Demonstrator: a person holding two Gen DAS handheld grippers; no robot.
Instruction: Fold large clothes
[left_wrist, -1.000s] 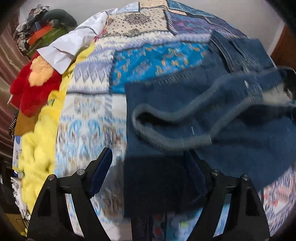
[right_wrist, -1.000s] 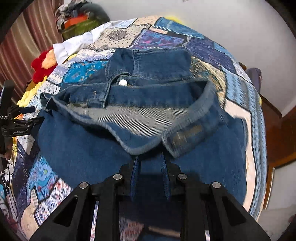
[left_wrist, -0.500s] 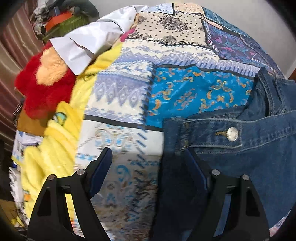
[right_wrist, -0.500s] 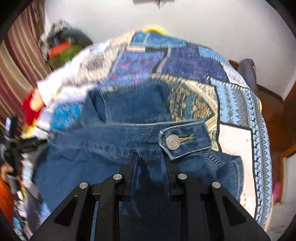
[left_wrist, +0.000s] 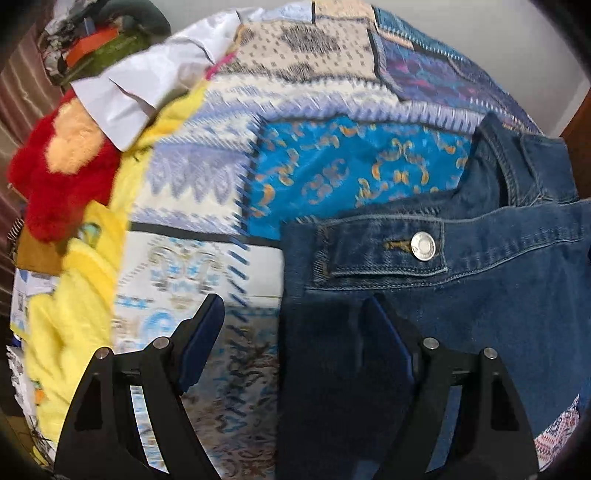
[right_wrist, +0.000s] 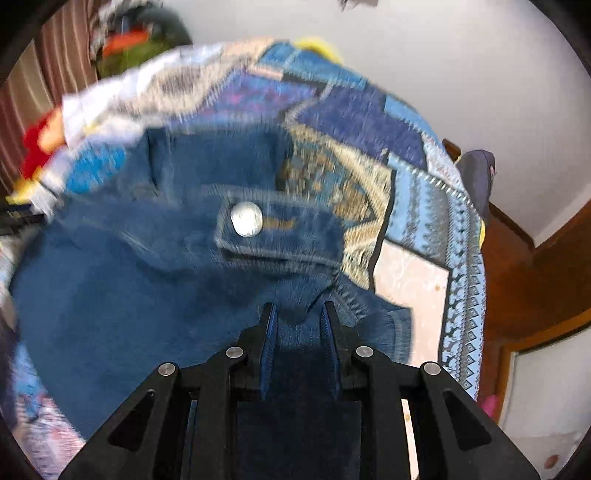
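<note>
While the right gripper (right_wrist: 298, 321) pinches the jacket (right_wrist: 129, 295) (cuff at twelve o'clock), the left gripper (left_wrist: 295, 332) gapes, denim against one finger.

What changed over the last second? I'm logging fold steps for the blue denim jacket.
The blue denim jacket came down from its lifted, open-collar drape to lie flatter on the patchwork bedspread. Left gripper stayed open; right gripper stayed clamped on denim.

right gripper (right_wrist: 298, 321) jaws clamping denim jacket (right_wrist: 122, 295), patchwork bedspread (right_wrist: 417, 206) beneath
</note>
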